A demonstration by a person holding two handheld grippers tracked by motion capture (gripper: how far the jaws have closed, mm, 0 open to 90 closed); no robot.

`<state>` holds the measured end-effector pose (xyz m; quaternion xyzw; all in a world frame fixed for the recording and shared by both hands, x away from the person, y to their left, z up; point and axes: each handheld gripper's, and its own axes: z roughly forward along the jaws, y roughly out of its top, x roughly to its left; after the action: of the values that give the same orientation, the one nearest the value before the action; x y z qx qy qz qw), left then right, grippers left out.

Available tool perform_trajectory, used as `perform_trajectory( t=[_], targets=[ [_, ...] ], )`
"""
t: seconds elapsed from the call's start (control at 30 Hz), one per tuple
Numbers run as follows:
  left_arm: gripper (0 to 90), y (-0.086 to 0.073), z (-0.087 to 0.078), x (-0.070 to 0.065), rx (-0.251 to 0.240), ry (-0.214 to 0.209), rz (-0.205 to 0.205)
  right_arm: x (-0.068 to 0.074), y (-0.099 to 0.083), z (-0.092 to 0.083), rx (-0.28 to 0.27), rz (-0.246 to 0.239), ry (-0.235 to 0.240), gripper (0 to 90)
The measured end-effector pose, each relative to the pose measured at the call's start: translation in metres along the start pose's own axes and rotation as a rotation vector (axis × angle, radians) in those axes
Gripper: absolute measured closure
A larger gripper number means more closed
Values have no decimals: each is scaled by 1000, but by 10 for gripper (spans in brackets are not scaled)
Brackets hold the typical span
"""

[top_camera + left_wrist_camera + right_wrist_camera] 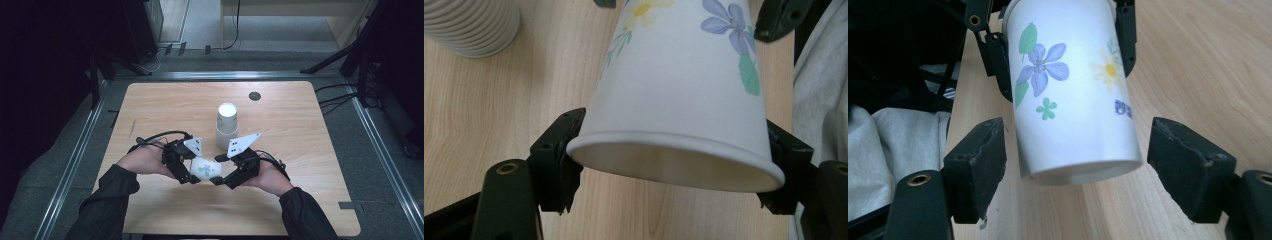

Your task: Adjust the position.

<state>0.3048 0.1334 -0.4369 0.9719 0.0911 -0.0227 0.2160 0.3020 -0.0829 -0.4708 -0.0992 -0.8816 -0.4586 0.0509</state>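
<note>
Jaws of the left gripper (184,172) clamp the rim end of a flowered paper cup (204,170), one pad on each side of its open mouth, as the left gripper view shows. Those of the right gripper (226,178) stand spread apart on either side of the cup's base end, with a clear gap between each pad and the cup wall. The cup (1073,95) is white and tapered, held on its side above the near part of the worktop (165,105) between the two hands. Printed on it are a blue-violet flower with green leaves, a small green clover shape, a yellow and white daisy and a short blue mark too blurred to read. Farther back on the worktop stands a stack of white ribbed cups (226,125), well apart from the held one.
</note>
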Motion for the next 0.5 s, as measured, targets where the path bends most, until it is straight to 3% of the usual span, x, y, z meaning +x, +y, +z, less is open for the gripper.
perform_trajectory(
  t=[0.17, 0.33, 0.5],
  targets=[
    [264, 3, 4, -3, 42, -15, -13, 1, 0, 11, 30, -7, 11, 238],
    [263, 5, 5, -5, 51, -24, -7, 3, 0, 15, 49, -18, 16, 242],
    [263, 7, 6, -8, 49, -22, 4, 5, 0, 18, 54, -32, 27, 301]
  ],
)
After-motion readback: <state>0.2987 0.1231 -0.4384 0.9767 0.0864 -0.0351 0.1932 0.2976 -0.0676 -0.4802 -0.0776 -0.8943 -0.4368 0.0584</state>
